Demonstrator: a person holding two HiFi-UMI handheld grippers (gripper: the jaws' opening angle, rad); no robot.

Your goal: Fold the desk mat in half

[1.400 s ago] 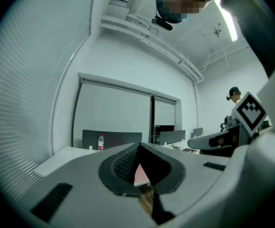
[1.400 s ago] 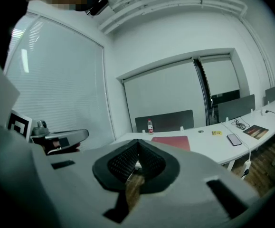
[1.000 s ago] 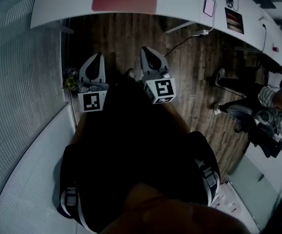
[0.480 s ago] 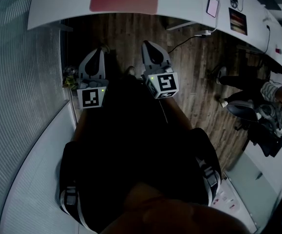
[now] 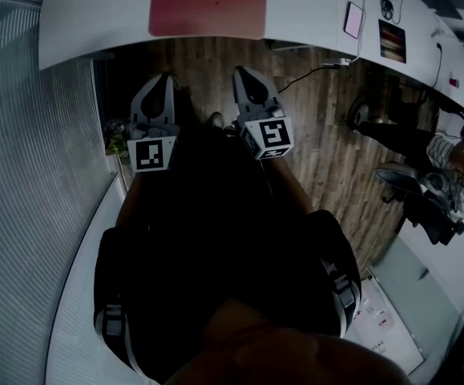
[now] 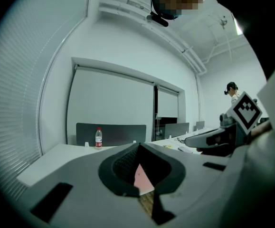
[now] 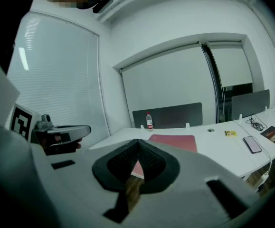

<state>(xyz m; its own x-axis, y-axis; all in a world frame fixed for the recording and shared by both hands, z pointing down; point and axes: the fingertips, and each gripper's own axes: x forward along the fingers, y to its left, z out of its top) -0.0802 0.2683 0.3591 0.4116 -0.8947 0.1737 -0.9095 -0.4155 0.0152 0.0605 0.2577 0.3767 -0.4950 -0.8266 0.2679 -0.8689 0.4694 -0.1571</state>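
Desk mat, red, rectangular and smooth-surfaced (image 5: 207, 5), is lying flat and unfolded on the curved white desk (image 5: 95, 14), near the desk's front edge as the head view shows it. You are standing back from that desk and holding both tools out in front of your body, side by side and a little apart, over the brown wooden plank floor (image 5: 207, 62). Both are pointing toward the desk and dipping slightly below level.

The left gripper (image 5: 165, 79) is sitting at the left of the head view, with its black-and-white marker cube (image 5: 151, 155) facing up. The right gripper (image 5: 242, 72) is sitting beside it and is carrying a cube of the same kind. Each tool is showing a pale grey moulded shell that is tapering to a rounded tip lined with dark, finely ribbed pads.

In the left gripper view the two pads are pressing together at the tip, with nothing pinched between them; a sliver of the red mat is showing through the hollow behind the tip. In the right gripper view the pads are likewise meeting at the tip and holding nothing. Neither tool is touching the mat or the desk.

Farther back on the desk a clear plastic water bottle with a red label (image 7: 149, 121) is standing upright before a dark grey partition panel (image 7: 168, 115), and a flat phone (image 7: 252, 144) is lying to the mat's right.
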